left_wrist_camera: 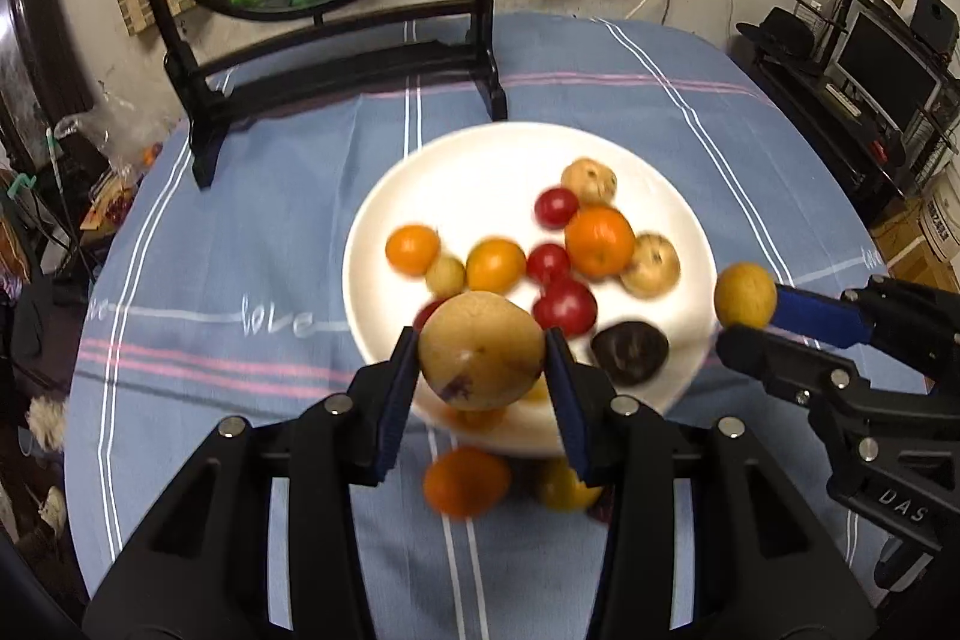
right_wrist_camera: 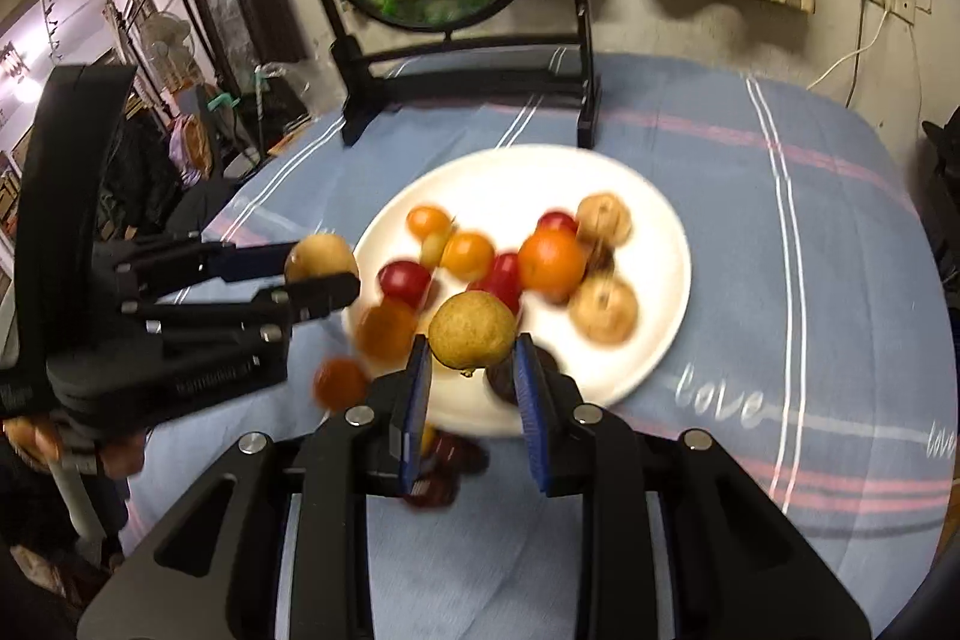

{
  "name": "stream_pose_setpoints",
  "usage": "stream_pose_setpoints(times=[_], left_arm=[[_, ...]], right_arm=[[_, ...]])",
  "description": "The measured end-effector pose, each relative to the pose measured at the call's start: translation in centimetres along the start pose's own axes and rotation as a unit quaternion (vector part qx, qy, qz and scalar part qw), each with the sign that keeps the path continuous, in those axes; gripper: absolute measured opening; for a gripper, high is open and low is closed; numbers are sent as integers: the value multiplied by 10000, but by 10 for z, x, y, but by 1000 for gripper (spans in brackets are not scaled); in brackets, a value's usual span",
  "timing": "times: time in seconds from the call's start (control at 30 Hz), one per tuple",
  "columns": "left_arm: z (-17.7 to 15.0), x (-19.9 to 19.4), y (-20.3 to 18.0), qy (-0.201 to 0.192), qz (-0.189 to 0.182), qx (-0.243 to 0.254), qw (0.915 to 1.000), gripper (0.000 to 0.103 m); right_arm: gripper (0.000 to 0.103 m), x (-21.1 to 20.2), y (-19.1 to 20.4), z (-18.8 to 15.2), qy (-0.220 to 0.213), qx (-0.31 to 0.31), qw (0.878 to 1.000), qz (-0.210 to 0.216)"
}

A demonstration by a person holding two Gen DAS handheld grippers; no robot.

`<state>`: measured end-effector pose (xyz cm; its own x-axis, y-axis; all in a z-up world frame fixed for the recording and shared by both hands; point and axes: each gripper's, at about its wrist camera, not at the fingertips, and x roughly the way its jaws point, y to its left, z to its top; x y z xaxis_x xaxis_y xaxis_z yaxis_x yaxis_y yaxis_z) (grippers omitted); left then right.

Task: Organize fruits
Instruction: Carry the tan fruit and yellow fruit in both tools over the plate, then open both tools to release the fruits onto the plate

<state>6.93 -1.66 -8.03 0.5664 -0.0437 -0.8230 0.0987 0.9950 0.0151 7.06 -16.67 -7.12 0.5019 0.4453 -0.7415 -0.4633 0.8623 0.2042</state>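
While over plate (left_wrist_camera: 384,196), both jaws clamped: L tan fruit (left_wrist_camera: 482,349), R yellow fruit (right_wrist_camera: 472,329).

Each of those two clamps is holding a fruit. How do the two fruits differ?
The left gripper holds a tan fruit that looks bigger, with a dark bruise low down. The right gripper holds a yellow fruit that looks smaller and unmarked. Both are round, clamped between blue pads, near the white plate.

Dim indoor light, motion blur, fisheye warp.
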Motion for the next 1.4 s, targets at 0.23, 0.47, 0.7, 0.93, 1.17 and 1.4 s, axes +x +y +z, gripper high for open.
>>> stream_pose_setpoints(times=[0.23,0.47,0.7,0.93,1.17,1.4], left_arm=[[21,24,1,69,75,11,9999,43],[27,41,2,153,80,10,9999,43],[31,54,0,231,89,30,9997,43],[36,62,-2,251,103,61,9996,43],[38,71,-2,323,159,87,9993,43],[41,78,1,373,213,65,9991,49]], right_arm=[[28,28,-10,28,42,48,10000,-2],[28,51,-14,45,148,-1,9999,33],[28,69,-18,54,259,-26,9997,32],[28,79,-20,60,325,-42,9994,60],[28,94,-23,66,449,-64,9990,-24],[42,105,-20,72,668,-207,9974,-195]])
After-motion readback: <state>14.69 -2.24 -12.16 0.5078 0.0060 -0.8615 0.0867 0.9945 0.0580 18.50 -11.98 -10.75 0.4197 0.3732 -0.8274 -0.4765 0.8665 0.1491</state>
